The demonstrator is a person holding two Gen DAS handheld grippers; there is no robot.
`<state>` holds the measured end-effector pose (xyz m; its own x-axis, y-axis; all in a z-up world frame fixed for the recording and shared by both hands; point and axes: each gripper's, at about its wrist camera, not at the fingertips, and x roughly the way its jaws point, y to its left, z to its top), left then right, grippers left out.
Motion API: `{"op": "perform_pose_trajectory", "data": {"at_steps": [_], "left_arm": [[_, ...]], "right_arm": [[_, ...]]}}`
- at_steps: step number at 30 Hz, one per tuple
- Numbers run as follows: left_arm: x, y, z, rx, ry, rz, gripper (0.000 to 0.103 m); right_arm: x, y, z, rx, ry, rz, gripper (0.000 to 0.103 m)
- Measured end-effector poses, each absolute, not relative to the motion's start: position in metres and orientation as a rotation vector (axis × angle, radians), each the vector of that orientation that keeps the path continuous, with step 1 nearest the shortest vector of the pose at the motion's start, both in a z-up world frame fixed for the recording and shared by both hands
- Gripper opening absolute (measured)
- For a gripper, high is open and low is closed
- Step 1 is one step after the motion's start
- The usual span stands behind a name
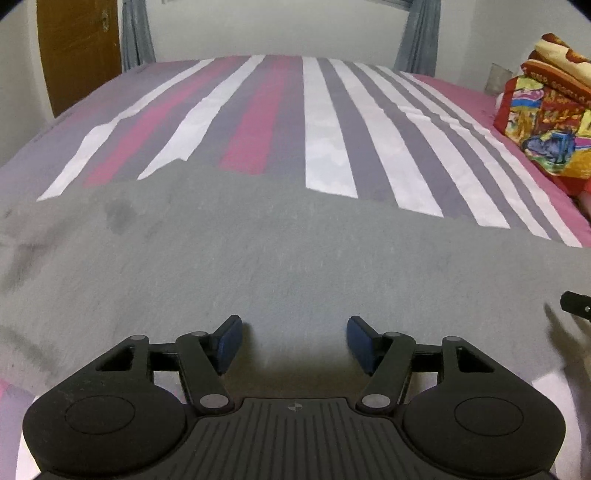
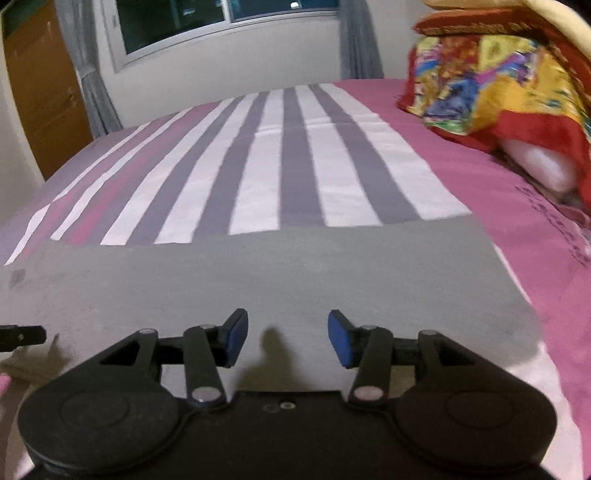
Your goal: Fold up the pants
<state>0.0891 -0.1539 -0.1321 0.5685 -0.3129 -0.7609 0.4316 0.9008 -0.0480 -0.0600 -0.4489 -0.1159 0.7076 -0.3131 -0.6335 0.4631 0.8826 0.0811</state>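
Grey pants (image 1: 280, 251) lie spread flat across the near part of a striped bed, with a few darker smudges at the left. In the right wrist view the same grey pants (image 2: 280, 273) end in a straight edge at the right. My left gripper (image 1: 293, 345) hovers just over the near part of the cloth, open, with nothing between its blue pads. My right gripper (image 2: 286, 338) is likewise open over the cloth, holding nothing. A black finger of the right gripper (image 1: 574, 304) shows at the right edge of the left wrist view. The left gripper's finger (image 2: 22, 336) shows at the left edge of the right wrist view.
The bed sheet (image 1: 325, 122) has white, grey and pink stripes, with plain pink at the right (image 2: 517, 229). A stack of colourful blankets and pillows (image 2: 509, 81) sits at the bed's right side. A wooden door (image 1: 77, 51), curtains and a window (image 2: 221, 18) stand beyond.
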Motion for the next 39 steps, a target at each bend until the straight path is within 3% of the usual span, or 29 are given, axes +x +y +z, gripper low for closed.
{"op": "perform_pose_trajectory", "data": {"at_steps": [14,30,39], "left_arm": [[0.102,-0.168,-0.156,0.198,0.872,-0.401,0.072],[0.098,-0.166,-0.154,0.199,0.882,-0.404,0.073],[0.097,-0.127,-0.154,0.169,0.885,-0.321,0.073]], "right_arm": [[-0.007,-0.419,-0.15,0.105,0.736,-0.423,0.061],[-0.018,-0.416,-0.139,0.151,0.728,-0.438,0.063],[-0.051,-0.428,-0.134,0.17,0.759,-0.493,0.063]]}}
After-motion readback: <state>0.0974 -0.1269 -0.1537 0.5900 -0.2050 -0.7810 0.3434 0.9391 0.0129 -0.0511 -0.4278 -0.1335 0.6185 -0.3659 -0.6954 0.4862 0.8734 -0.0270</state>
